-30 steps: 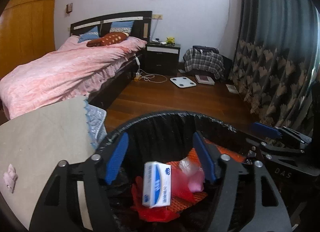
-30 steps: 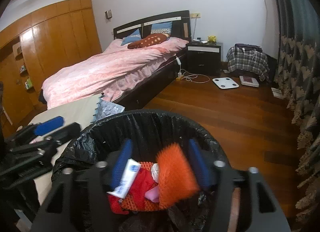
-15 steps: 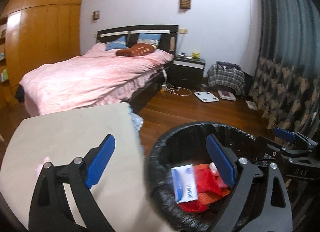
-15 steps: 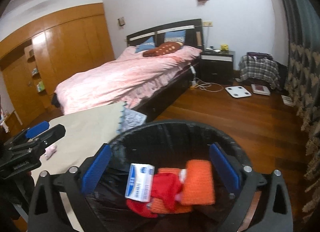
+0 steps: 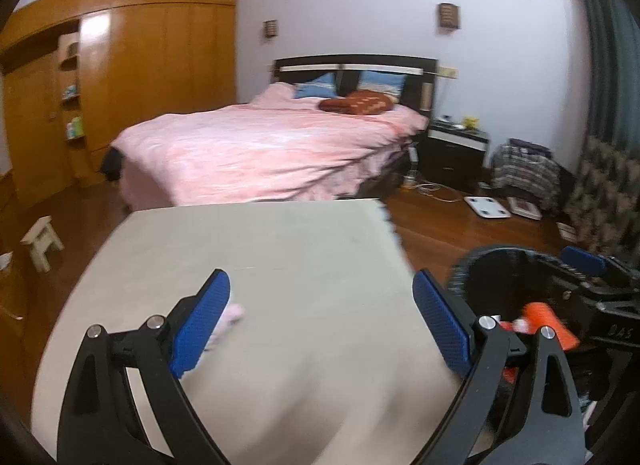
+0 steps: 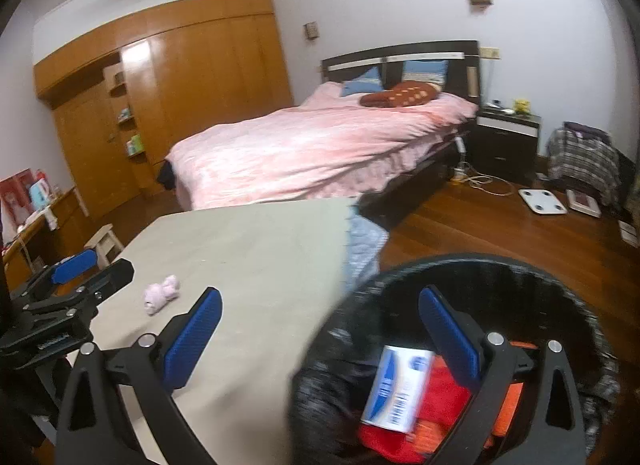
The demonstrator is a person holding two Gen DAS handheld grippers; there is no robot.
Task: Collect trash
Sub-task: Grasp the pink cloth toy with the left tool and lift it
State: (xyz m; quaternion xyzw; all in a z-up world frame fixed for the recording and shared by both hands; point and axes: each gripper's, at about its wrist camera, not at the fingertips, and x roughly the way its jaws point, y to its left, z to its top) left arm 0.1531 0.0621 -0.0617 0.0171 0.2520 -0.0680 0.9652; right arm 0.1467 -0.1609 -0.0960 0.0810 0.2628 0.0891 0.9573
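Bedroom ahead of me: a pink-covered bed (image 5: 276, 149) against the far wall, wooden wardrobes (image 6: 192, 93) to the left, dark wood floor (image 6: 500, 233). Closer in, my beige bench (image 5: 256, 265) fills the middle of both views. My left gripper (image 5: 320, 325) hangs over the bench with its blue fingers (image 5: 200, 323) spread wide and nothing between them. A small pink crumpled wad (image 6: 161, 294) lies on the bench, just beside the left gripper's left finger and partly hidden by it in that camera. My right gripper (image 6: 320, 337) is likewise spread wide and empty, straddling the bench edge and the rim of the black-lined trash bin (image 6: 560, 289). Inside the bin I see a blue-and-white box (image 6: 396, 389) resting on red plastic (image 6: 444, 393) and an orange piece (image 5: 546, 321).
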